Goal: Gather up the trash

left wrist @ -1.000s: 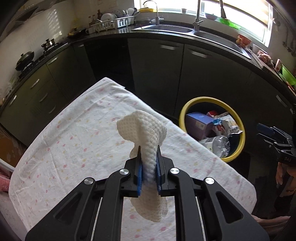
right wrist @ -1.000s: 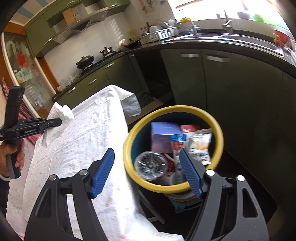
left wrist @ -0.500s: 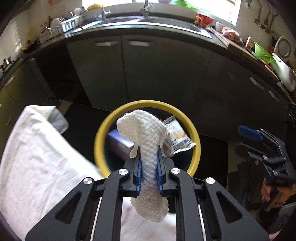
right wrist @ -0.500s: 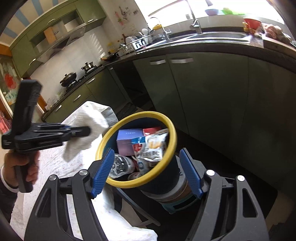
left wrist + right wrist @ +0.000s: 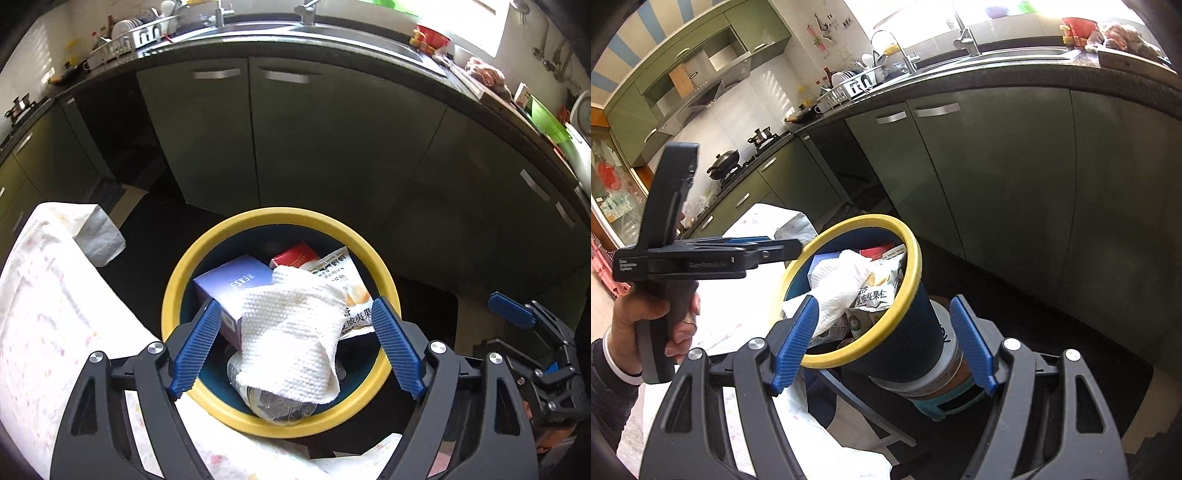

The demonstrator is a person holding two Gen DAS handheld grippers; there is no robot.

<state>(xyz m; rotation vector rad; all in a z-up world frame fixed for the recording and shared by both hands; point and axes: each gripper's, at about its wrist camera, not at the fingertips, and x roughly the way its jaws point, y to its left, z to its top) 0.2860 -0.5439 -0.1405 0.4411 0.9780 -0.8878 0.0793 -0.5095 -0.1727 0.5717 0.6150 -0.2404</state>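
A white paper towel [image 5: 291, 339] lies crumpled on the trash inside the yellow-rimmed bin [image 5: 280, 216]. My left gripper [image 5: 297, 306] hovers right above the bin. Its jaws are opening, and its blue pads [image 5: 195, 347] stand wide apart, clear of the towel. In the right wrist view the towel [image 5: 838, 288] rests against the bin's near inner side, below the left gripper [image 5: 768, 251]. My right gripper [image 5: 884, 306] is open and empty, a little off the bin's [image 5: 912, 266] dark outer wall. It also shows at the right edge of the left wrist view.
The bin holds a purple box [image 5: 232, 284], a red carton [image 5: 295, 254], a snack packet [image 5: 347, 291] and a clear bottle [image 5: 280, 402]. A table with a flowered white cloth [image 5: 48, 314] adjoins the bin on the left. Green kitchen cabinets [image 5: 332, 147] curve behind it.
The left gripper carried the towel from above the table to above the bin, then opened. The towel dropped onto the trash. The right gripper drifted a little nearer the bin, still open.
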